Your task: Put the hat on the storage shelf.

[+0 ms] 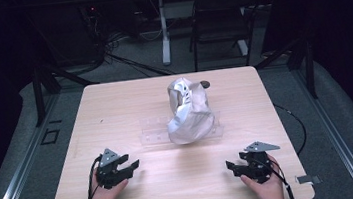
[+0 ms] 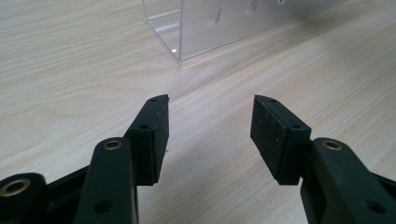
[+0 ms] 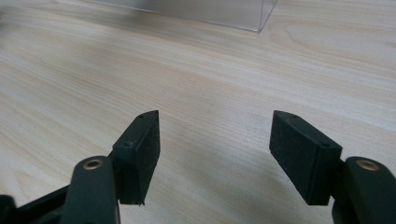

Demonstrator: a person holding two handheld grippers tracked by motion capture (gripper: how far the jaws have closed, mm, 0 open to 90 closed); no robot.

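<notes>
A crumpled silver-white bag (image 1: pixel 188 110) stands on a clear plastic stand (image 1: pixel 153 135) in the middle of the wooden table (image 1: pixel 115 106). My left gripper (image 1: pixel 132 165) rests low at the front left, held in a hand, open with nothing between its jaws. In the left gripper view my left gripper (image 2: pixel 210 126) points at the clear stand's corner (image 2: pixel 187 28), a short way off. My right gripper (image 1: pixel 231 167) sits at the front right, open and empty. In the right gripper view my right gripper (image 3: pixel 215 149) faces bare wood, with the stand's edge (image 3: pixel 252 14) at the top.
A small dark round object (image 1: pixel 205 83) lies behind the bag near the table's far edge. A black chair (image 1: pixel 220 14) and a white desk leg (image 1: pixel 163 30) stand on the floor beyond the table. Cables trail from both grippers off the front edge.
</notes>
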